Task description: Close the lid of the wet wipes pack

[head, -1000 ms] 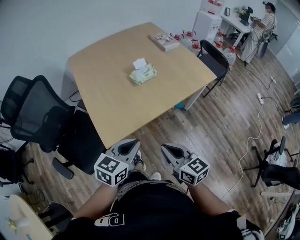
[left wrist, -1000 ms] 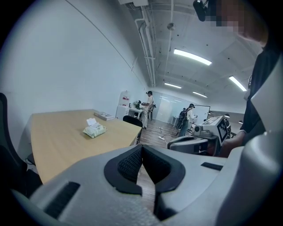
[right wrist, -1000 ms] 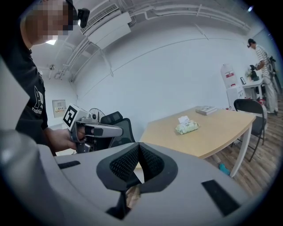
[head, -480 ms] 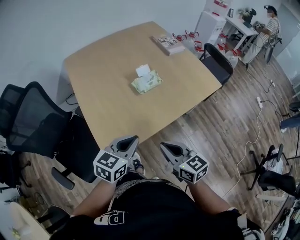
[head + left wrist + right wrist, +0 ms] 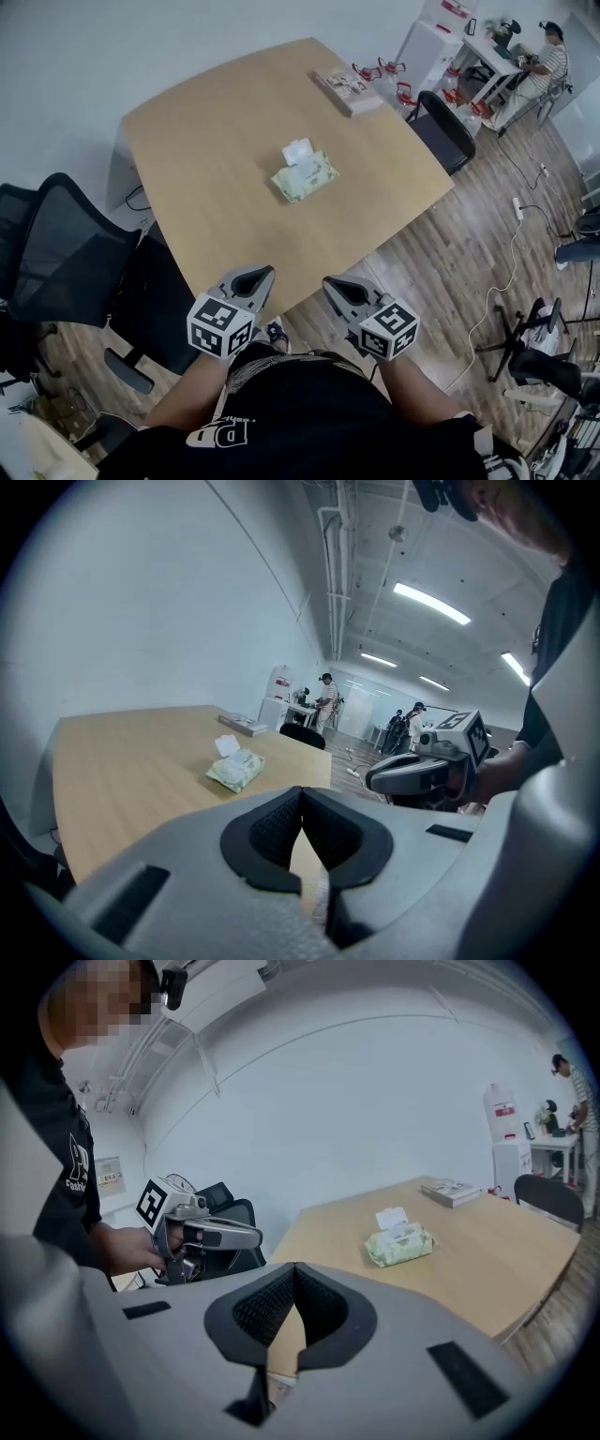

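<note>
The wet wipes pack (image 5: 307,178), the only container on the table (image 5: 206,131), lies flat near the table's middle, somewhat toward its far right. Its white lid (image 5: 297,150) stands open on the far side of the pack. We cannot make out the wipes inside from any view. A flat book-like item (image 5: 348,90) rests at the far right edge of the table, well apart from the pack.

The left gripper (image 5: 256,277) and the right gripper (image 5: 334,285) are held side by side at the near edge of the table. Each has its jaws pressed together at the tips with nothing between them. Both are well apart from the pack.

Compared with a second ago, we see the grippers' tips at the table's near edge, where before they hung over the wooden floor (image 5: 441,253). The pack has also drawn nearer in the head view. Its lid is as open as before.

The head view alone shows the black mesh chair (image 5: 66,248) at the near left and the dark chair (image 5: 448,139) at the far right. The left gripper view shows the right gripper from the side, which the right gripper view cannot. The right gripper view likewise shows the left gripper in the person's hand. Both gripper views show the closed pads meeting, which the head view leaves unclear.
</note>
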`<action>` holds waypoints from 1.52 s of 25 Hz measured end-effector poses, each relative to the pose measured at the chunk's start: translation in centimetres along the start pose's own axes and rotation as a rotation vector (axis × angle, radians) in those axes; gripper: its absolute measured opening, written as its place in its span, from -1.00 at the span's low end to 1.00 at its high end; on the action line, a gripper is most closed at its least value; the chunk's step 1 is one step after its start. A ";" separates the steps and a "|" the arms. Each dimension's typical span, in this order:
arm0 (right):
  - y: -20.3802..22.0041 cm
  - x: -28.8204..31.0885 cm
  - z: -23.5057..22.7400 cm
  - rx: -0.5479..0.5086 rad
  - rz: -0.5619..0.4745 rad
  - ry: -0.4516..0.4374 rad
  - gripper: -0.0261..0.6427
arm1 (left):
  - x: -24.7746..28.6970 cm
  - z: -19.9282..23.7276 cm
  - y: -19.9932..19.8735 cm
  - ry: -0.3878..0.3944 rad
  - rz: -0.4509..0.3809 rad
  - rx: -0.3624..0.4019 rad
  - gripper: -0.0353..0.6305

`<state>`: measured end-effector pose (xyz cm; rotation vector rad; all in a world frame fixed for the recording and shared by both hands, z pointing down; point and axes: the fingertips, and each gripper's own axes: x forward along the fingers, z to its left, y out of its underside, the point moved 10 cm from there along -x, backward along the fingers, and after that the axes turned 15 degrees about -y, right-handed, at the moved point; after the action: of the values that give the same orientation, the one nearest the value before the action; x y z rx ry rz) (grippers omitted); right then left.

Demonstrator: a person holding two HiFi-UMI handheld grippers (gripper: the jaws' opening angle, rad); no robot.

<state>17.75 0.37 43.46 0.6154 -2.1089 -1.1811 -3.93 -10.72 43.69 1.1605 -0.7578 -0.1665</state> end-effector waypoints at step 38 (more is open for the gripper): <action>-9.7 9.2 -16.2 -0.306 0.212 0.030 -0.90 | 4.6 8.7 -1.8 -0.223 0.019 -0.116 -0.84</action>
<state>23.92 -19.68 44.22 0.2607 -1.8637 -1.3263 -5.42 -20.42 45.78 1.0341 -0.9432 -0.3243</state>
